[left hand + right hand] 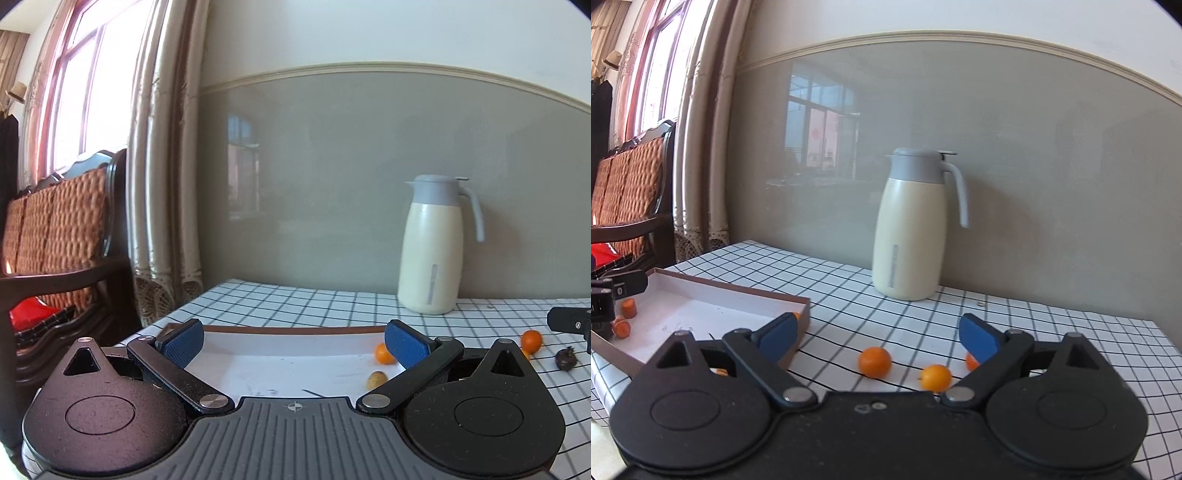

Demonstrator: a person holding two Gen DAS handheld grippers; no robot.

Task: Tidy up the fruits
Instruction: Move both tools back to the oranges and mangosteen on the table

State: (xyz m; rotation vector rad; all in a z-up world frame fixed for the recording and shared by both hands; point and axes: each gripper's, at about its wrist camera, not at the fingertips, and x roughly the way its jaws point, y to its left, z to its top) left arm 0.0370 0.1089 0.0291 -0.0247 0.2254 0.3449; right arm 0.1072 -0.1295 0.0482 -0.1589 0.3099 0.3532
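A shallow brown box with a white floor [280, 360] [701, 306] lies on the checked tablecloth. My left gripper [293, 343] is open and empty, hovering over the box. Inside the box are a small orange [384, 353] and a tan nut-like fruit [376, 379]; two carrot-like orange pieces [628, 308] [621, 327] lie at its left end. My right gripper [879, 338] is open and empty above loose oranges on the cloth [874, 362] [935, 377] [971, 361]. In the left wrist view another orange [531, 340] and a dark fruit [566, 359] lie right of the box.
A cream thermos jug with a grey lid [432, 245] [910, 225] stands at the back against the grey wall. A wooden bench with woven cushions [55, 229] and curtains [162, 166] are to the left, beyond the table edge.
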